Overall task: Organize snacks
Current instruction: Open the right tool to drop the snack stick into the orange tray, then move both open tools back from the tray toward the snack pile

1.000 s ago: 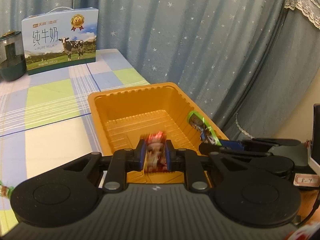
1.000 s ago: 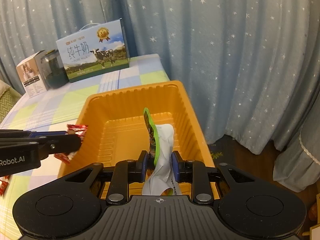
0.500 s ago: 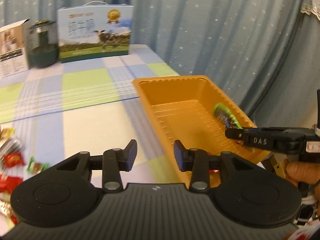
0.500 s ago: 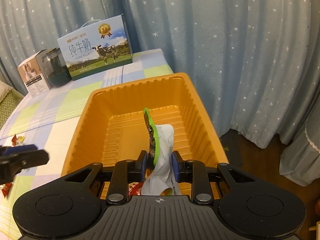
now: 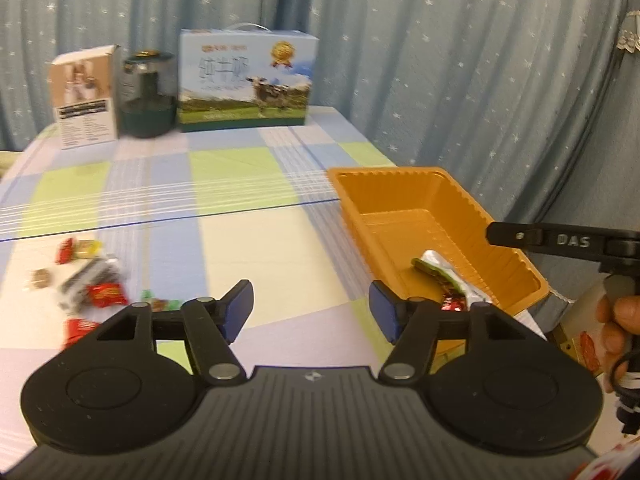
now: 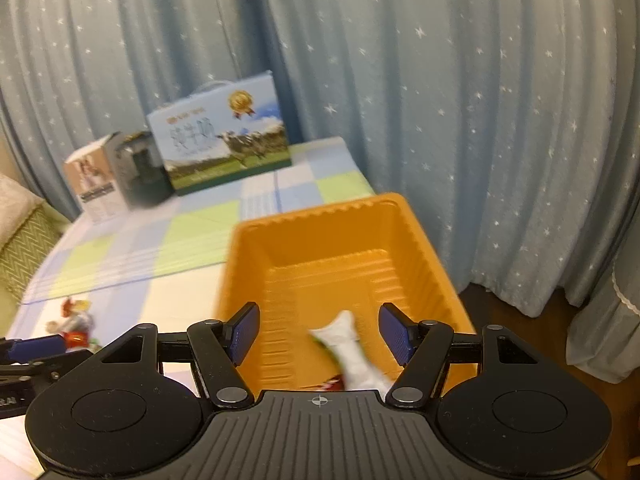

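An orange tray sits at the table's right edge. Inside it lie a green-and-white snack packet and a red candy. My left gripper hangs over the tablecloth left of the tray, its jaws opening with nothing between them. My right gripper hovers above the tray's near end, its jaws opening, the packet loose below them. A pile of loose snacks lies on the cloth at the left.
A milk carton box, a dark jar and a small white box stand at the table's far edge. Blue starred curtains hang behind. A hand holds the right gripper's handle. The checked tablecloth stretches between snacks and tray.
Both grippers let go: the red candy and the green-and-white packet dropped into the tray. The left gripper swung left away from the tray; the right one rose.
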Tool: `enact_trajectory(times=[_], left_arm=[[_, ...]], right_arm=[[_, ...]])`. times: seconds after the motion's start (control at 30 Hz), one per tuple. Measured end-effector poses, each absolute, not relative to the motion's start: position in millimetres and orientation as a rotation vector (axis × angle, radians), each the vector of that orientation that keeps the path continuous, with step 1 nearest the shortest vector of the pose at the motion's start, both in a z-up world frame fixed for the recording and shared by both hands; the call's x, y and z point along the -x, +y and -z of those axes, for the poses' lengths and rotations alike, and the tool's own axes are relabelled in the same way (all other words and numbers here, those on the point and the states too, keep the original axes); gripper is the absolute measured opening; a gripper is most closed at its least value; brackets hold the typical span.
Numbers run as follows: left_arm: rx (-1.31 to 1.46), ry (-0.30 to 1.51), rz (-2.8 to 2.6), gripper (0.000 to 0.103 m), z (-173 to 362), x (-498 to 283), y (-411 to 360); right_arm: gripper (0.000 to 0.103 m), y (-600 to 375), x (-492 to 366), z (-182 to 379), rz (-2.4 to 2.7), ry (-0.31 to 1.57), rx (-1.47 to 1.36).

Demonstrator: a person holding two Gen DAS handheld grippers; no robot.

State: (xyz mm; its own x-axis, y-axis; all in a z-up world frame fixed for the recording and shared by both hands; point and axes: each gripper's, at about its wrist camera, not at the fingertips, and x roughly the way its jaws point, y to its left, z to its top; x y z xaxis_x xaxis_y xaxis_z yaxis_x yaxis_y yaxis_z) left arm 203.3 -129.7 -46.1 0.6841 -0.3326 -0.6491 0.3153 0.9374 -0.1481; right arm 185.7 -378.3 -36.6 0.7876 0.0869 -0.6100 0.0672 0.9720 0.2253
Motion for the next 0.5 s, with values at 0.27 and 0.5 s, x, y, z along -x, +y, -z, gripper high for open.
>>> enact_trajectory(times=[0.27,0.5], left_arm=[[0.014,0.701,0.280,0.067,20,-169,-65],[0.036,0.694,0.157,0.068,14,-136,2]], right_arm=[[0.066,-316,-159,10,-0.097,0.636,-0.247],[0.066,-248,-142,6,-0.183,0.622,-0.174]])
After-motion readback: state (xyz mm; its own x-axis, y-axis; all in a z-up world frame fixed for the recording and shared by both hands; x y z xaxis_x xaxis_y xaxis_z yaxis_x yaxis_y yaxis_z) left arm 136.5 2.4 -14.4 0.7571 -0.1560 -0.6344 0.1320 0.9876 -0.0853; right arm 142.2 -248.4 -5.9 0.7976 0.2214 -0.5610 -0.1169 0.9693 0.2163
